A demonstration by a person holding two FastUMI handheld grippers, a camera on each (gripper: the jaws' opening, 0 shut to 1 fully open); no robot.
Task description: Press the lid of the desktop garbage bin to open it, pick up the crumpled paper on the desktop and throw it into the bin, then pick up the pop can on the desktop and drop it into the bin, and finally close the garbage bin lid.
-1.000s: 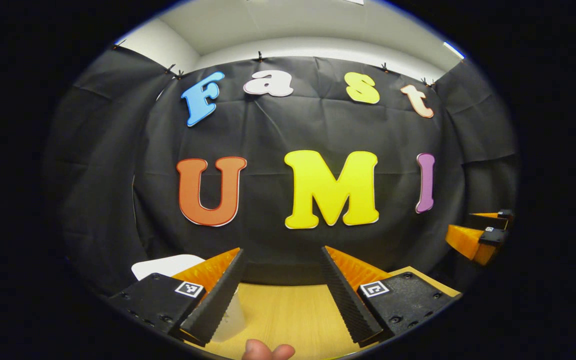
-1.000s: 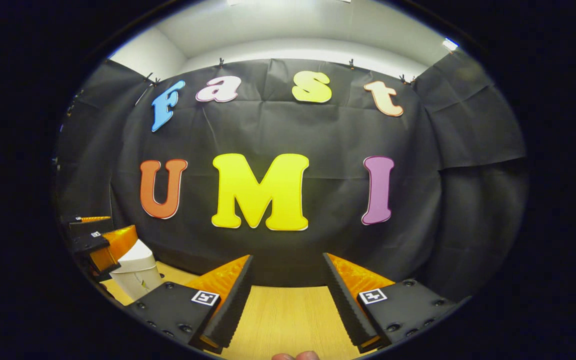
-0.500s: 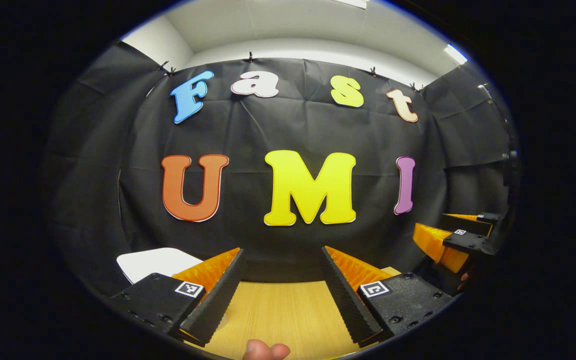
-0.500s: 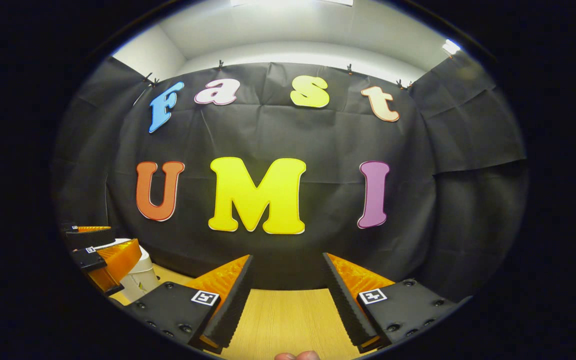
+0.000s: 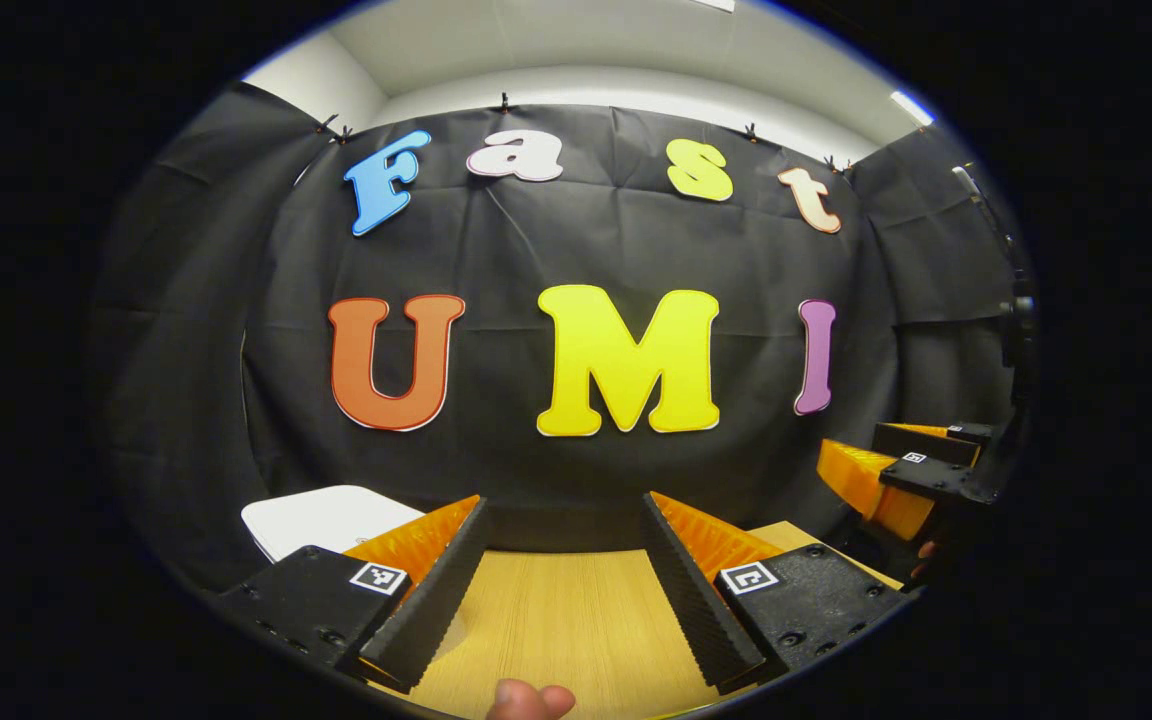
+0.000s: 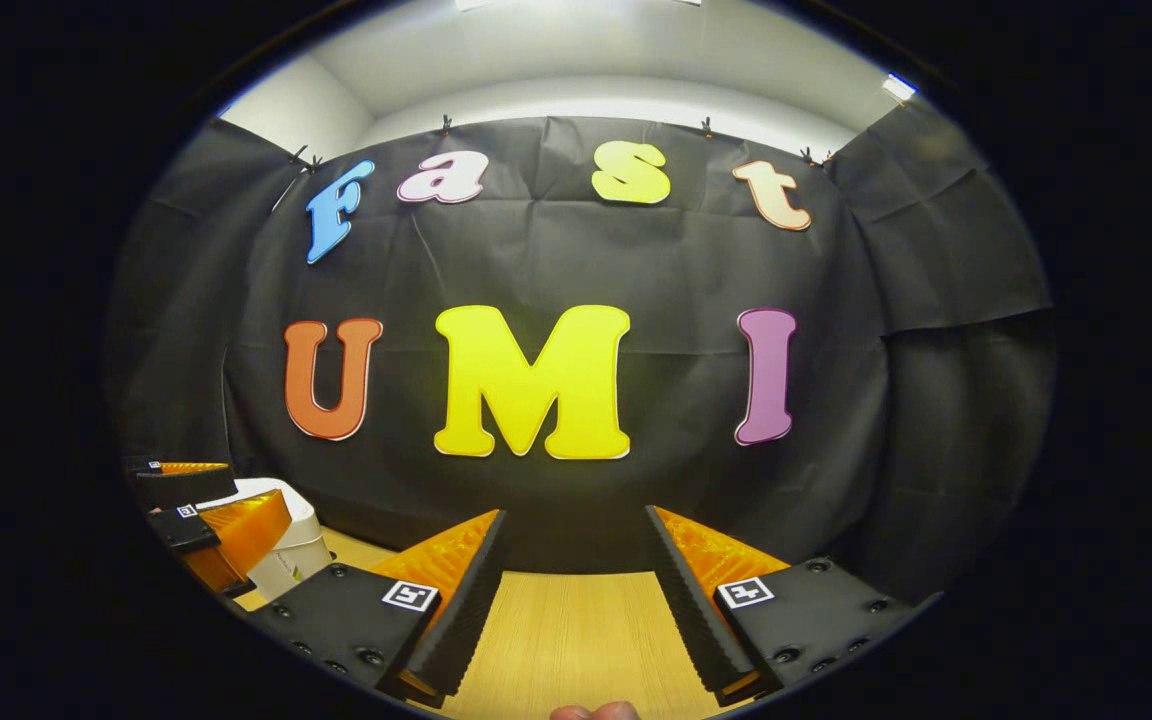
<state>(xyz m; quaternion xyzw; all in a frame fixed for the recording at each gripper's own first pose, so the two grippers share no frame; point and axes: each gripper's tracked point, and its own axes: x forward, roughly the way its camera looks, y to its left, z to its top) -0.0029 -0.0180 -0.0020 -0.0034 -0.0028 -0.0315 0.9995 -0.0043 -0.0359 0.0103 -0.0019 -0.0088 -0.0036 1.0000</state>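
Bin sits at lower left of the left gripper view, white, lid looks flat and closed from what we see; its front is hidden behind the left gripper's own finger block. In the right gripper view we see the same bin at far lower left, on the wooden table, with the other gripper partly in front of it.

Left gripper: fingers apart, nothing between them, bare wooden table showing in the gap. We see it held above the tabletop, pointing at the black cloth wall. A fingertip of the person's hand shows at the bottom edge.

Right gripper: fingers apart too, nothing held, table wood visible between them. It also points at the cloth wall. A bit of the person's finger shows at the bottom edge.

In the left gripper view we spot the right gripper farther off at the right edge, raised above the table; we cannot tell its opening from there. In the right gripper view the left gripper shows at the far left, just beside the bin and overlapping it; whether it touches the bin we cannot tell.

White ceiling shows above the cloth.
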